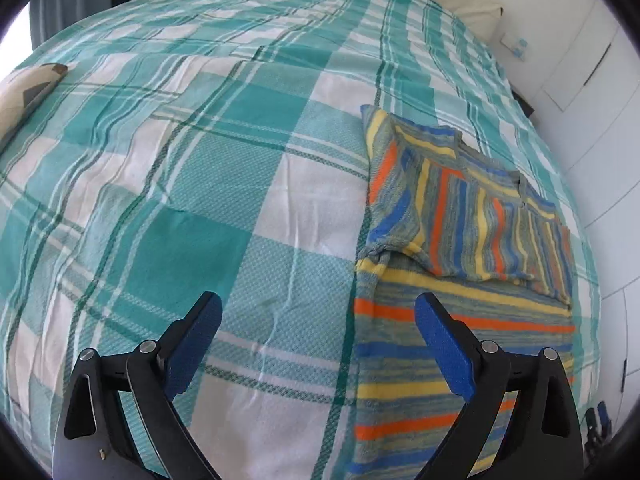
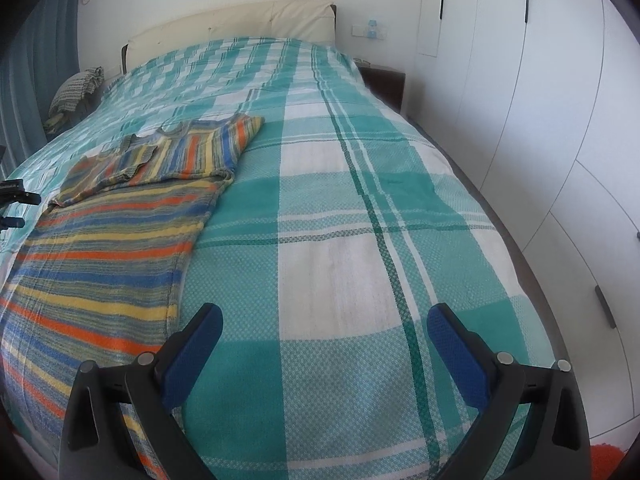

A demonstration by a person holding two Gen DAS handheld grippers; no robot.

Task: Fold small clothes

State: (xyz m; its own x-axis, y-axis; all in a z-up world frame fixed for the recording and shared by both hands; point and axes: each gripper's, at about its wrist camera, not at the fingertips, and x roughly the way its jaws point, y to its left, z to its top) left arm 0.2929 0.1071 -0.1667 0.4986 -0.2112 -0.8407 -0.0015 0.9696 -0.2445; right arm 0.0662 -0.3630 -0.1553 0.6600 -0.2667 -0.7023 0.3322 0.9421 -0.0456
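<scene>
Both tongs, left tongs point(image 1: 318, 320) & right tongs point(image 2: 324, 330), gape empty over bedspread point(image 1: 240, 200); striped sweater point(image 1: 460, 220) lies w/ sleeves folded in.

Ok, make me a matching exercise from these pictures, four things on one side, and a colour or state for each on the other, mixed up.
Things:
1. sweater
2. bedspread
3. left hand-held gripper
4. headboard

Descriptions:
A. cream, padded
B. open, nothing between its fingers
C. striped orange, blue and yellow, sleeves folded in
D. teal and white checks

Pairs: 1-C, 2-D, 3-B, 4-A
</scene>
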